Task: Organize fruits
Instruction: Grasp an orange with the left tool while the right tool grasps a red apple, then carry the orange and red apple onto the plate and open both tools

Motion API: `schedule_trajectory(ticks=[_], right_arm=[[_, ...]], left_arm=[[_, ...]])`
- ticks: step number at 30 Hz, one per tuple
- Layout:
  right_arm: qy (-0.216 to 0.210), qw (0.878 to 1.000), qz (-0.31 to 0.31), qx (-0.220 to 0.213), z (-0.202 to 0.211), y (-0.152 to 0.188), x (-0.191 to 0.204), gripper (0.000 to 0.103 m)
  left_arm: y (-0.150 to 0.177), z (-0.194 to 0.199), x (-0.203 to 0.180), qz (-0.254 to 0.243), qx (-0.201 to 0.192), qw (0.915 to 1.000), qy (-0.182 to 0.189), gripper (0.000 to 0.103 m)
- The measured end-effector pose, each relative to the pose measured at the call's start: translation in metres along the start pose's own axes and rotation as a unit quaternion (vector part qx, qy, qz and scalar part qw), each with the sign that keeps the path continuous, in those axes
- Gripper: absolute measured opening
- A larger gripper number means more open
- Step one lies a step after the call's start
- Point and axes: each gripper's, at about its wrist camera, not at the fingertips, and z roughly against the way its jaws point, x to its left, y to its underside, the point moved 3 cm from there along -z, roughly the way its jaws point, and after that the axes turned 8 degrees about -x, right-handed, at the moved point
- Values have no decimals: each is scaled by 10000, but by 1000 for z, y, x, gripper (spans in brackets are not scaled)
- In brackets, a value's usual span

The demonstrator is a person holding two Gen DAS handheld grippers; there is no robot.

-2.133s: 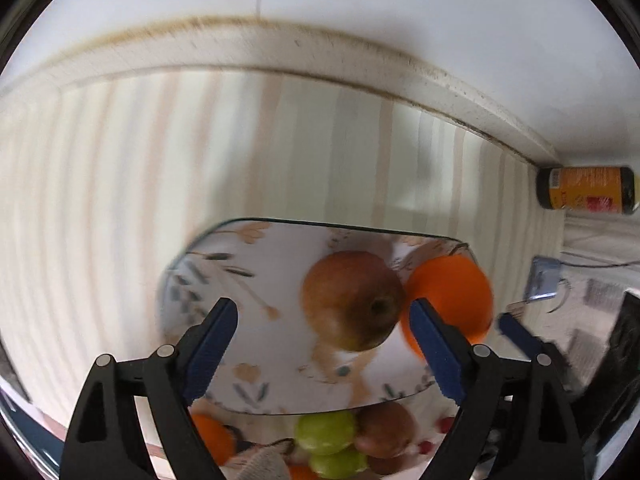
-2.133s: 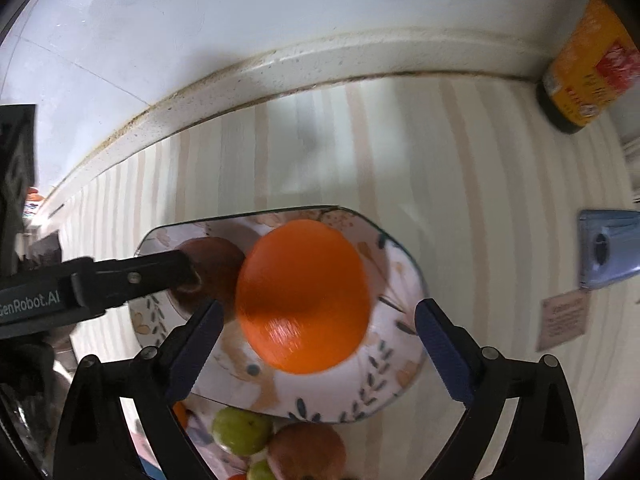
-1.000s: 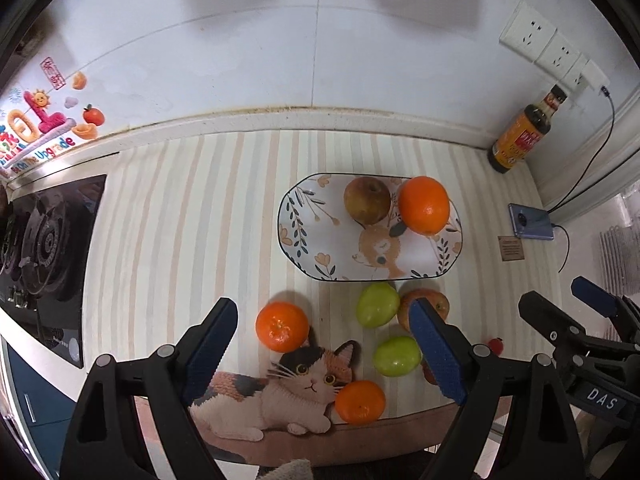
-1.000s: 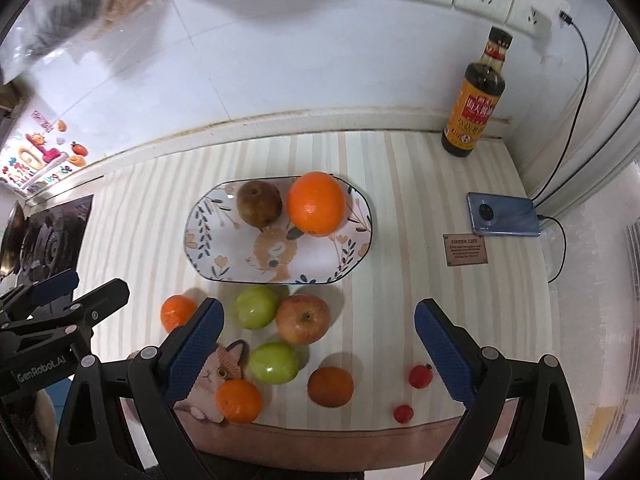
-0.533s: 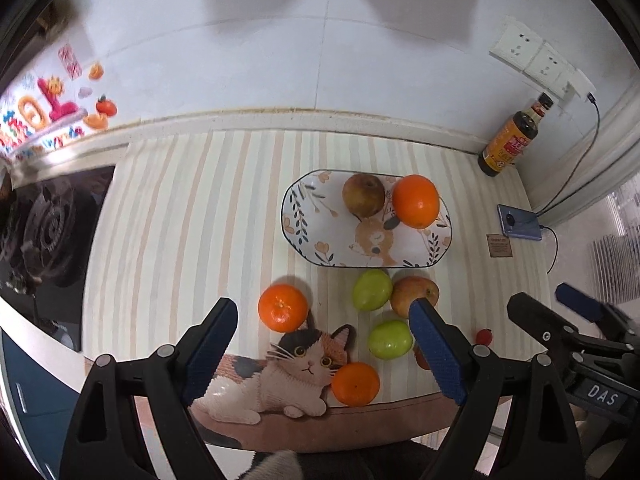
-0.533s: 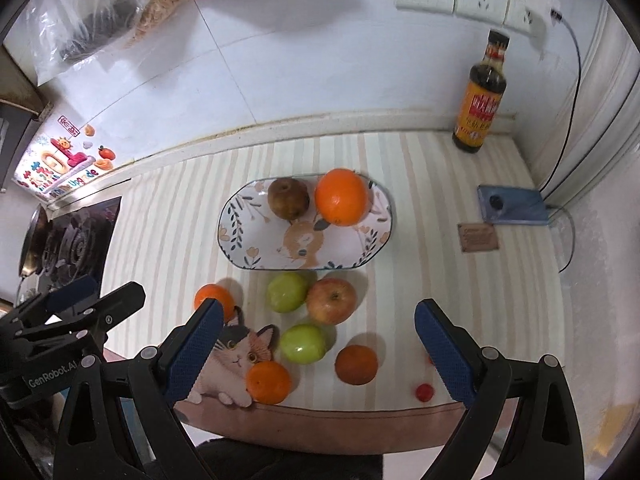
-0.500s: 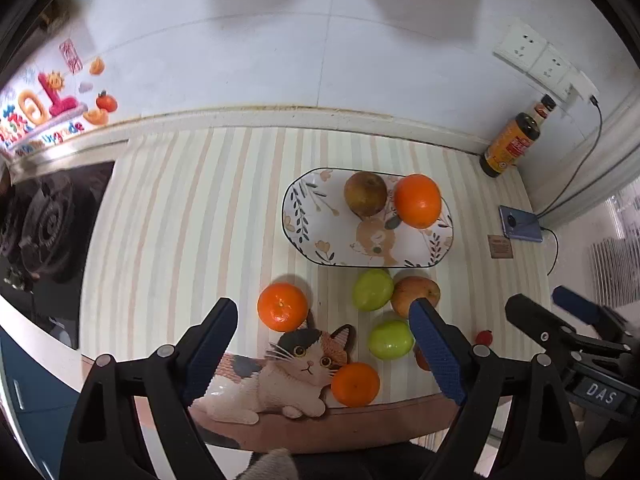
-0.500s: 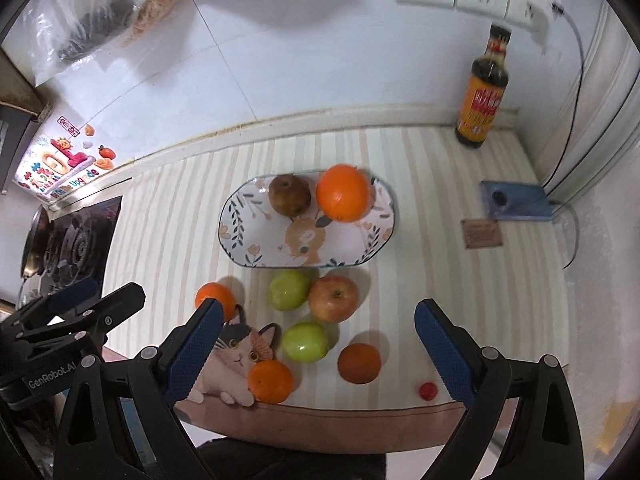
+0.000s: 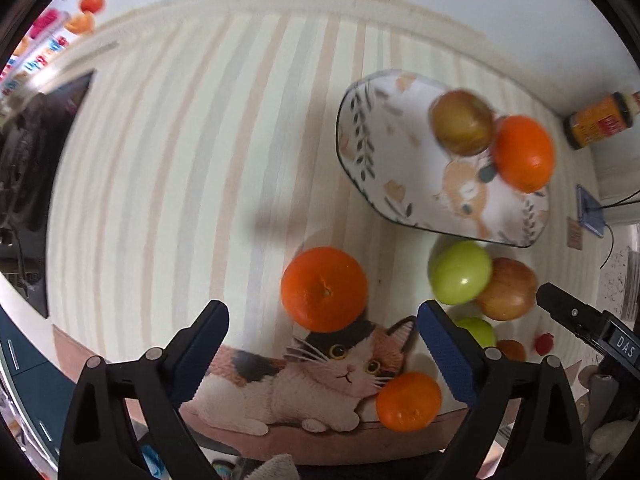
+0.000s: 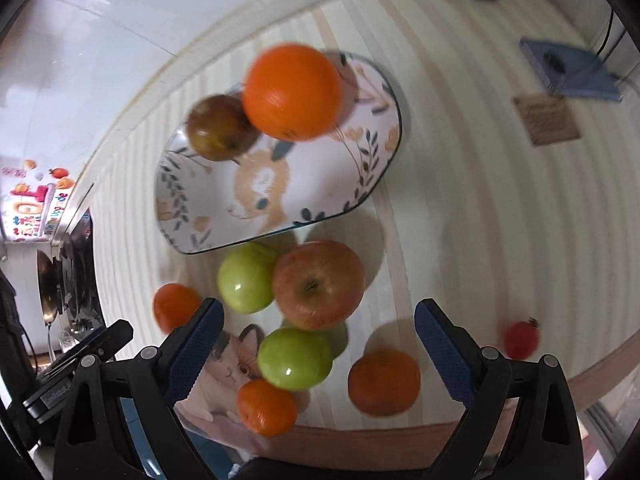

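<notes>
Left wrist view: my left gripper, just widened and empty, hangs over the tangerine near the worktop's front edge. Right wrist view: my right gripper gapes above the apple; crowded fruit could roll off.

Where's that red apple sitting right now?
In the right wrist view the red apple lies mid-frame on the striped counter, just below the plate, touching a green apple on its left.

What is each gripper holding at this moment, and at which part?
Nothing is held. The left gripper is open, having just opened wider, above a round orange tangerine. The right gripper is open above a red-yellow apple, touching no fruit.
</notes>
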Motion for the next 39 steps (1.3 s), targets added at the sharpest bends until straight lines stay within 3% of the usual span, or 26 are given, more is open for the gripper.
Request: schedule_trajectory(ticks=[8, 12, 15, 17, 18, 21, 32, 39], right_arm=[[-312, 9985, -260, 369, -44, -3, -9, 96], [-411, 9976, -212, 515, -57, -1, -8, 69], [-378, 9982, -96, 461, -56, 1, -5, 69], [-61, 9989, 158, 437, -53, 3, -2, 69], [161, 9982, 357, 459, -52, 6, -1, 69], [422, 9957, 666, 480, -51, 12, 2, 69], [527, 9945, 782, 447, -56, 13, 7, 68], [289, 9963, 803, -59, -24, 4, 34, 68]], left_arm=[[-8, -53, 1, 148, 629, 9978, 128, 97], [-4, -67, -4, -76, 709, 9974, 29, 97], [3, -74, -10, -241, 748, 9969, 65, 93], [7, -75, -12, -313, 722, 9969, 67, 69], [10, -75, -12, -413, 641, 9970, -113, 65], [17, -72, -11, -461, 459, 9978, -88, 64], [19, -71, -10, -440, 453, 9980, -47, 64], [1, -12, -25, -489, 33, 9983, 327, 64]])
